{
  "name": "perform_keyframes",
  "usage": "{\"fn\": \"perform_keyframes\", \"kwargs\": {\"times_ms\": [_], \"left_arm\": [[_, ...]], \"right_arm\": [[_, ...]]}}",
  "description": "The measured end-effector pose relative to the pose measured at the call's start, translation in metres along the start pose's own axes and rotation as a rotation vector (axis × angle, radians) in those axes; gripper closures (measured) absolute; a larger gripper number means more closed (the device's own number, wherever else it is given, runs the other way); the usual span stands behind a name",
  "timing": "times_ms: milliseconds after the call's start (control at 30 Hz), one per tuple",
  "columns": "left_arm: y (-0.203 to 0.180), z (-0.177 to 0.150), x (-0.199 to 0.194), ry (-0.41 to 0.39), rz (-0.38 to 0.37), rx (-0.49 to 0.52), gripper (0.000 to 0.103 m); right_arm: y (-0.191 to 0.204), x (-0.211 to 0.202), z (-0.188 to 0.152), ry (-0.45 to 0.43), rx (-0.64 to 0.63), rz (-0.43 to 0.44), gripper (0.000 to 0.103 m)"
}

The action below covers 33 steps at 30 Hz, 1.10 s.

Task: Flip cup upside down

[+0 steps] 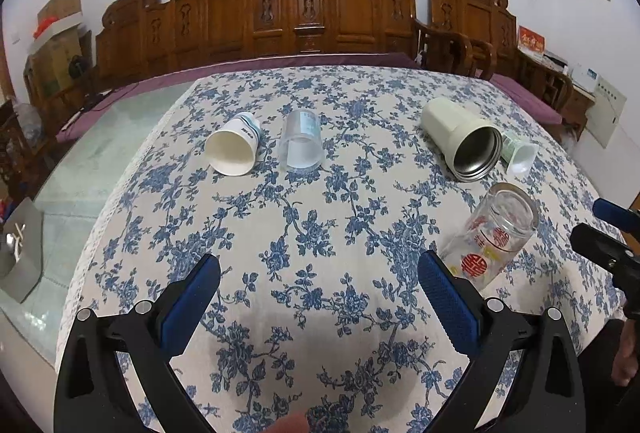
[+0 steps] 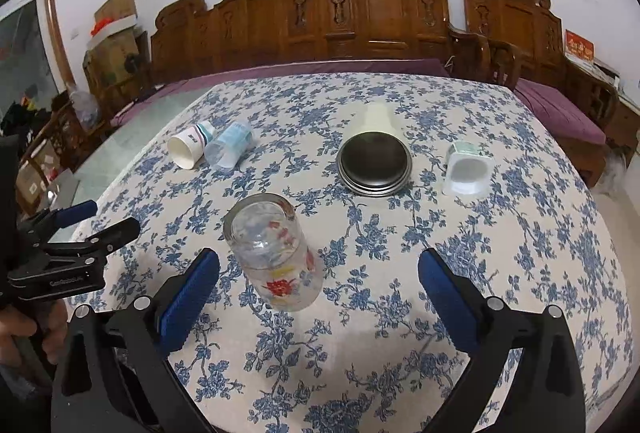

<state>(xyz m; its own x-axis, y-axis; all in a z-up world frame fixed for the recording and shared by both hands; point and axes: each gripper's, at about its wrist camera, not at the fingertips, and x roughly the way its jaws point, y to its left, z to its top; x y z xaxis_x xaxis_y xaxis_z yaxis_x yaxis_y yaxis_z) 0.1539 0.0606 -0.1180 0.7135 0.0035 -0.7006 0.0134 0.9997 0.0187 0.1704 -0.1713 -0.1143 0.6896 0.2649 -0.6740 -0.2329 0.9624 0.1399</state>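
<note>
Nearest your right camera is the printed glass cup, lying on its side on the floral tabletop, just ahead of the right gripper at about 11 o'clock from the midpoint of its jaws. Those jaws stand wide apart and hold nothing. The cup's long axis runs roughly toward and away from you, tilted a little: the mouth points away toward 11 o'clock, and the base sits closest, between the blue pads but nearer the left one.

Your left gripper is likewise spread wide and empty. From its camera the same cup lies at about 2 o'clock, outside the right pad, so I judge the right hand the nearer and better lined up.

Further back lie four more vessels on their sides: a paper cup and a clear plastic cup at 11 o'clock, a cream steel tumbler at 12, and a small white pot at 1.

Whether the glass rests flat or is slightly propped is hard to say through the fisheye. The coming grasp likely needs the jaws shifted left to straddle the cup's body across its axis.
</note>
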Motion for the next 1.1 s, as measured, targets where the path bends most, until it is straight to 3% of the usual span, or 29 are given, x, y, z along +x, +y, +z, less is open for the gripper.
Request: {"fn": "perform_keyframes", "kwargs": {"times_ms": [367, 667, 833, 1100], "left_arm": [[-0.019, -0.018, -0.048, -0.020, -0.006, -0.011, 0.008], [-0.040, -0.015, -0.134, -0.171, 0.000, -0.003, 0.008], [-0.048, -0.013, -0.173, -0.263, -0.008, -0.012, 0.008], [-0.058, -0.017, -0.193, -0.283, -0.013, 0.000, 0.008]], "right_arm": [[-0.009, -0.056, -0.015, -0.093, 0.020, 0.000, 0.003], [-0.002, -0.141, -0.015, -0.268, 0.000, -0.003, 0.003], [0.002, -0.169, -0.020, -0.310, -0.003, 0.013, 0.003], [0.001, -0.187, -0.026, -0.338, 0.005, 0.006, 0.003]]}}
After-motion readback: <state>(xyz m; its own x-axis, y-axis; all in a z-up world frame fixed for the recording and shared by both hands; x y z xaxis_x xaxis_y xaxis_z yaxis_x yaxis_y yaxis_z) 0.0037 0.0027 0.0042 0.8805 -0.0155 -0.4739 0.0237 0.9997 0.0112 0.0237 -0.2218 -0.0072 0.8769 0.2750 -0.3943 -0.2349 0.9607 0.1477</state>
